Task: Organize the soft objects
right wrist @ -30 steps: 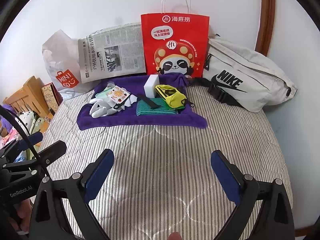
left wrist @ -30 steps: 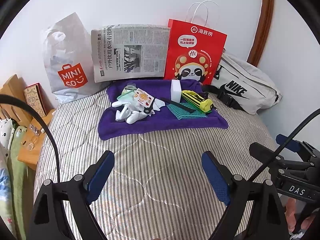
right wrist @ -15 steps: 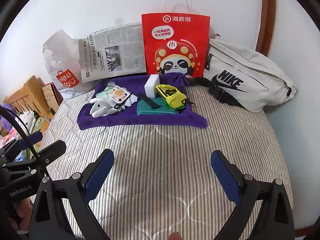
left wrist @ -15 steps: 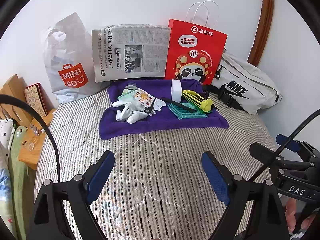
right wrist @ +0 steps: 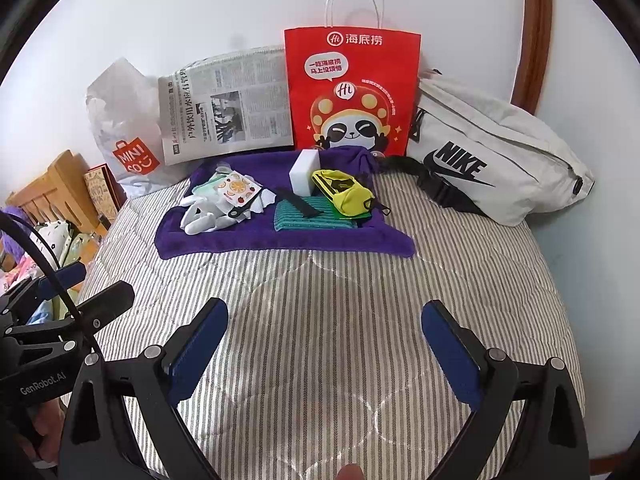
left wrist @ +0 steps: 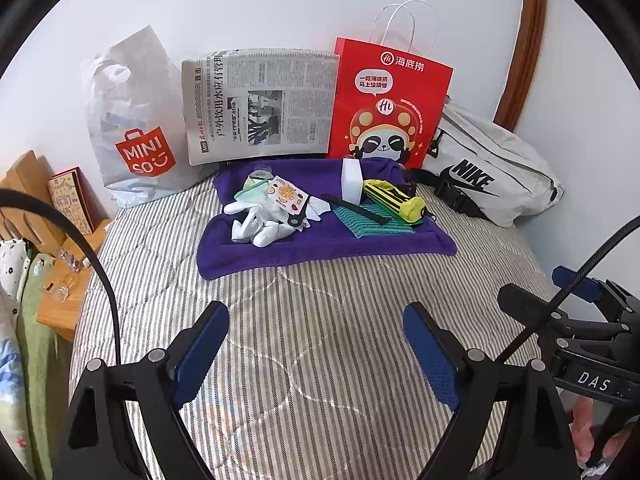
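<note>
from the left wrist view, the left tongs (left wrist: 316,344) hang wide open over the grey-striped quilted bed (left wrist: 320,340), nothing between the blue pads. further up the bed lies a flat purple towel (left wrist: 320,240) carrying the soft things: a pair of white gloves (left wrist: 260,228) on its left part, a fruit-printed packet (left wrist: 285,197) on top of them, a white sponge block (left wrist: 352,181) standing upright near the towel's back edge, a teal ribbed cloth (left wrist: 372,222) and, just to its right and partly on it, a yellow pouch with black trim (left wrist: 394,200). against the wall behind stand a white plastic shopping bag with an orange logo (left wrist: 132,120), a folded newspaper (left wrist: 260,104), a red paper bag with a panda picture (left wrist: 390,100) and a pale grey fabric waist bag (left wrist: 492,168). the right tongs (left wrist: 568,292) show at the right edge. from the right wrist view, the right tongs (right wrist: 324,344) are likewise spread wide and empty above the bed (right wrist: 320,320), well short of the purple towel (right wrist: 280,240); the gloves (right wrist: 204,216), packet (right wrist: 236,188), sponge block (right wrist: 304,170), teal cloth (right wrist: 308,220) and yellow pouch (right wrist: 344,196) lie on it, the red bag (right wrist: 352,88) upright right behind, the waist bag (right wrist: 492,160) to its right.
</note>
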Demonstrator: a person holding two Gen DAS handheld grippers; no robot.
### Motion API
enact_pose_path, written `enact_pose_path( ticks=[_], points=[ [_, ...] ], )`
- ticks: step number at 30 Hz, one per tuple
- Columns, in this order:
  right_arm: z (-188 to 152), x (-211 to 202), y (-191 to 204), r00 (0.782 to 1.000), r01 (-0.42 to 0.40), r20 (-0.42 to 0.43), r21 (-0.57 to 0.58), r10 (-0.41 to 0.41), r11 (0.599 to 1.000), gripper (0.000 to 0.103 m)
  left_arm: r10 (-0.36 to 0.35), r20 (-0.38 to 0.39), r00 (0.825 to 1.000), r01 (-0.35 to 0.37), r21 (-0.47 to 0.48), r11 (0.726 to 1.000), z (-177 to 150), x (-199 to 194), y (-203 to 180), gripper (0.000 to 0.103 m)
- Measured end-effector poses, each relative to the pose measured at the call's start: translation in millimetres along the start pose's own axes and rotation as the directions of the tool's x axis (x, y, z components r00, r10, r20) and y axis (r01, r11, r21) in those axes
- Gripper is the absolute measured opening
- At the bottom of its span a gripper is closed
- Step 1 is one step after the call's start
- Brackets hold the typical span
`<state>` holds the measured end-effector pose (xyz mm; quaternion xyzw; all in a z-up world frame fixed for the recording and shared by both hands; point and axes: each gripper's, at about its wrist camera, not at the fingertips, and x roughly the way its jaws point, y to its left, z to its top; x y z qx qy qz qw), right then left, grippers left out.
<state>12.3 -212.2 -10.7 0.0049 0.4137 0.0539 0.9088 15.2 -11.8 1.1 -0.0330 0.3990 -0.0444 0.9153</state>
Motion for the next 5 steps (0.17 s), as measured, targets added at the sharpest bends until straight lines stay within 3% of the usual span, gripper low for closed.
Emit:
enact_pose_path(
  ticks=[5],
  points=[
    [0.2, -0.4, 0.9, 1.000, 0.000, 0.000, -0.001, 0.000, 1.000, 0.097, 0.004, 0.009, 1.000, -0.004, -0.005, 1.000, 0.8, -0.9, 0.9, 0.089]
  ],
)
